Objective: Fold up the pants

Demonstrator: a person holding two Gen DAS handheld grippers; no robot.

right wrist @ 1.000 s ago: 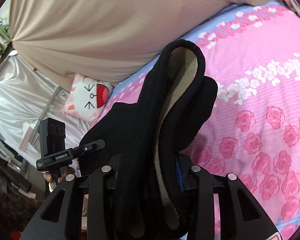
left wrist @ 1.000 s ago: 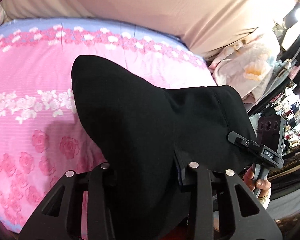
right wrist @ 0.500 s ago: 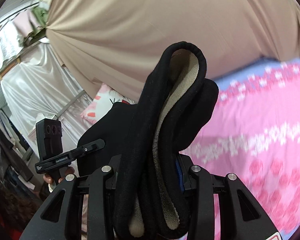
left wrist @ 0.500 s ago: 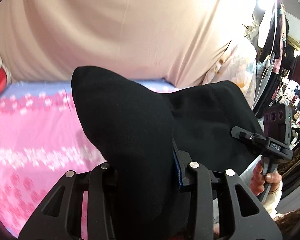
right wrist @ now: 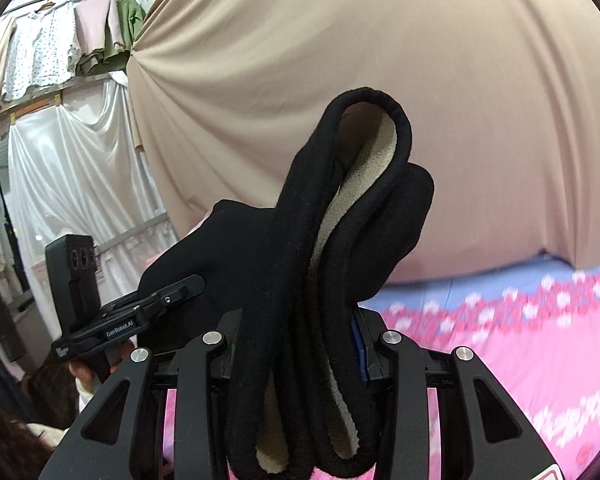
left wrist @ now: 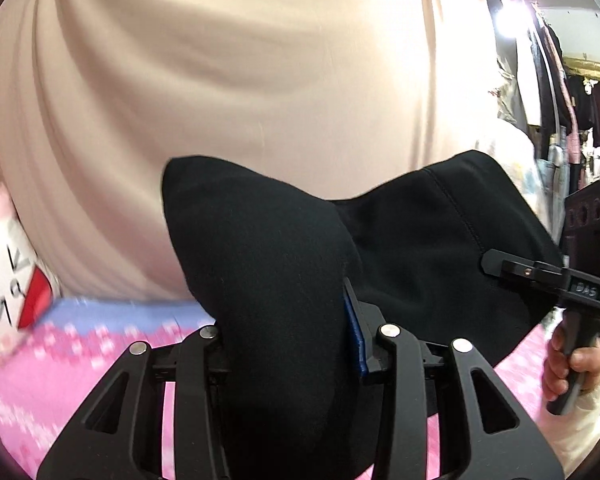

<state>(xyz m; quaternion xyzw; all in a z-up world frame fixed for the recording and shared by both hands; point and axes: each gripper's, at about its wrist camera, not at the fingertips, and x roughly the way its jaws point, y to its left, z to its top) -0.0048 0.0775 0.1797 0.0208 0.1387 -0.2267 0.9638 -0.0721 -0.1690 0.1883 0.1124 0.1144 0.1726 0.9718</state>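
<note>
Beige curtain (left wrist: 260, 80) behind pink bed (right wrist: 540, 360); we see left gripper (left wrist: 292, 340) opening around black pants (left wrist: 268, 280), right gripper (right wrist: 296, 344) clamping pants.

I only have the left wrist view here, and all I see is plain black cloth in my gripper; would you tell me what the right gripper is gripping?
Observer: The right gripper is clamped on a bunched edge of the black pants; a beige fleecy lining shows inside the fold there.
Operator: Thank you. Is there anything to the left of the beige curtain that I cannot see?
Observer: Yes, a white satin sheet hangs beside the beige curtain, with clothes on a rail above it.
Operator: And how does my left gripper look from that side?
Observer: The left gripper is seen side-on, its fingers running into the black cloth; its jaws are opening slightly, with cloth between them.
</note>
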